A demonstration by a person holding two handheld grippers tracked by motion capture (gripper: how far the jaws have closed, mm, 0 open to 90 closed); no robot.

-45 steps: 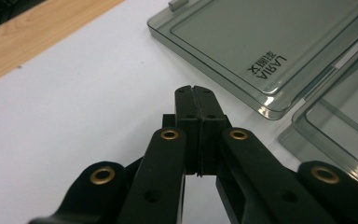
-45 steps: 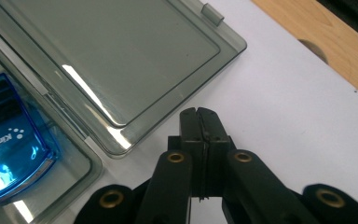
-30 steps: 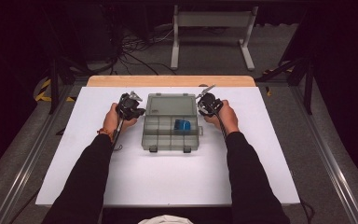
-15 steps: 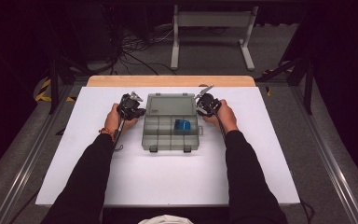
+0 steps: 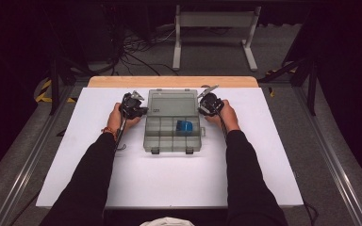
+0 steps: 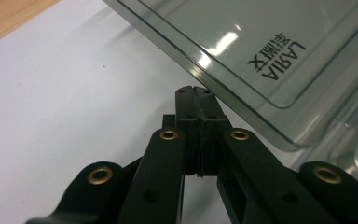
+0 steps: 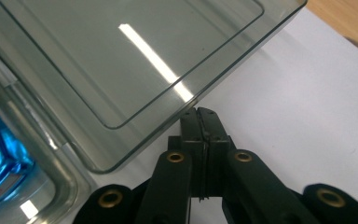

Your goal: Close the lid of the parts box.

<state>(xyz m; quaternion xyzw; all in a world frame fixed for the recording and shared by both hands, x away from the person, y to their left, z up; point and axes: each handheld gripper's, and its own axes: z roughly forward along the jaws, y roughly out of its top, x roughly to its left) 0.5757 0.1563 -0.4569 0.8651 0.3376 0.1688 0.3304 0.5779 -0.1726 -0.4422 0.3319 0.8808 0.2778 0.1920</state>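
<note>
High view: clear plastic box (image 5: 173, 121), lid open; light, stiff, slick. Both hand-held grippers, left (image 5: 139, 111) and right (image 5: 202, 106), closed empty under lid (image 5: 173, 101) edges; lift there.

From above we look forward and down; each gripper view sits close, sharing the clear box lid (image 5: 173, 101) edge.

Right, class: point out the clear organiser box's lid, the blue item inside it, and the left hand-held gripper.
lid (image 5: 172, 101), high view, middle of the open clear panel.
blue item (image 5: 185, 126), high view, its top face, inside a compartment.
left hand-held gripper (image 6: 196, 100), left gripper view, tips of the shut jaws.
</note>
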